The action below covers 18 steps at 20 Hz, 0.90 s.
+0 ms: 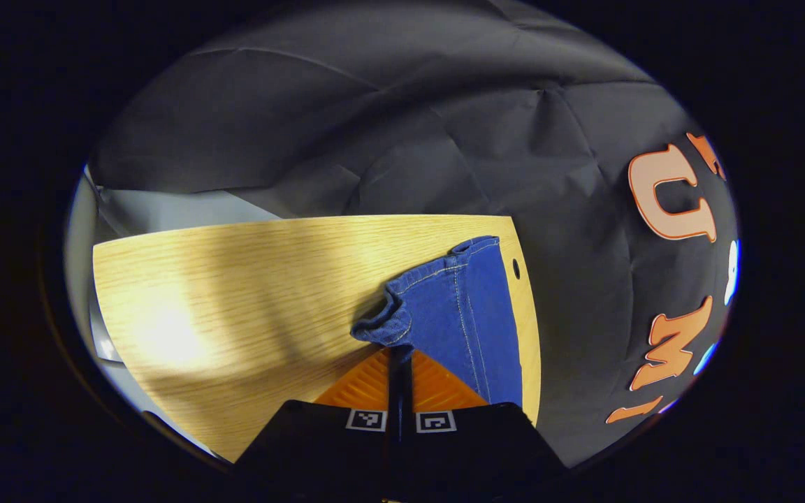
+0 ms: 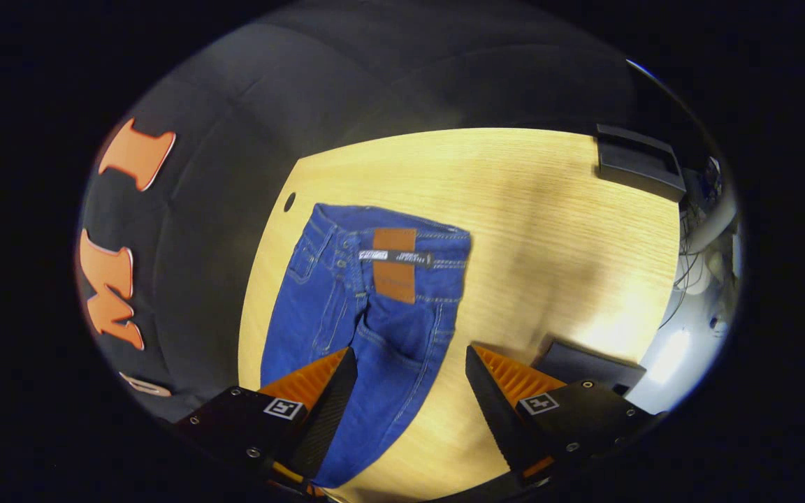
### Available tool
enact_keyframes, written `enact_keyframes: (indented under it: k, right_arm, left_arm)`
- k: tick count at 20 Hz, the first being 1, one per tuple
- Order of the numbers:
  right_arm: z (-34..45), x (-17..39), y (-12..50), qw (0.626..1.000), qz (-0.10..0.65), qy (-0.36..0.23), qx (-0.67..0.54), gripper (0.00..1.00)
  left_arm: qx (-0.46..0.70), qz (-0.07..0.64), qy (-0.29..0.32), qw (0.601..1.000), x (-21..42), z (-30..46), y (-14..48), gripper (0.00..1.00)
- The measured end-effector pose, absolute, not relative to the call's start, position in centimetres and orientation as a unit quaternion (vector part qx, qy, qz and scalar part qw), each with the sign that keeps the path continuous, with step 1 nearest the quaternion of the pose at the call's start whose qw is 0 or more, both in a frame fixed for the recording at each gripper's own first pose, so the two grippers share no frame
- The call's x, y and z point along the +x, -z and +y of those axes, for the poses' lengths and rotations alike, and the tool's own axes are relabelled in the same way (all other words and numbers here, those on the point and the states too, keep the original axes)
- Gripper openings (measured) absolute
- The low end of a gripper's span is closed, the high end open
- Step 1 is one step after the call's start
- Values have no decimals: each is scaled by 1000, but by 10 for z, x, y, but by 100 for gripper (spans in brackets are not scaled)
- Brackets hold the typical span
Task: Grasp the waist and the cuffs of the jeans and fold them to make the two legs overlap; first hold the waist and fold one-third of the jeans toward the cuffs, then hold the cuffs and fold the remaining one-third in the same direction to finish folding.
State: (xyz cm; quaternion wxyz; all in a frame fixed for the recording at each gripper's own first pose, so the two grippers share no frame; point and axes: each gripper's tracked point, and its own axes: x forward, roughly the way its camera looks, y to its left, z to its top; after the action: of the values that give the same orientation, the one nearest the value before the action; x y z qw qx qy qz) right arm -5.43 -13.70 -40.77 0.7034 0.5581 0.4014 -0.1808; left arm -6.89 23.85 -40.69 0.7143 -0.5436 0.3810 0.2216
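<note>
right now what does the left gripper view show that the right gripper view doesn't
Left gripper view: the left gripper shut on a bunched cuff of the jeans, lifting it off the table.

Right gripper view: the waist with its brown patch, lying flat, a black box at the far edge, and the right gripper open above the legs.

Both: the blue jeans, the wooden table with a small hole near its edge, the black cloth wall.

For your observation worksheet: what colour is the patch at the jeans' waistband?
Brown, on the patch of the blue jeans; clearest in the right gripper view.
</note>
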Motion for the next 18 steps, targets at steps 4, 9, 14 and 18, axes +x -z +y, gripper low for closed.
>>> enact_keyframes:
  k: [4,9,14,18]
  right_arm:
    - [-135,-35,417,688,382,173,592,77]
    - [-133,-35,424,666,386,193,609,15]
    - [-139,-38,417,652,389,230,609,8]
    - [-154,-49,392,659,395,261,584,7]
  left_arm:
    - [-543,377,-208,721,-57,236,394,1]
    - [-530,381,-202,730,-50,239,378,1]
    - [-539,379,-204,724,-51,245,362,1]
    - [-546,385,-198,717,-49,245,356,1]
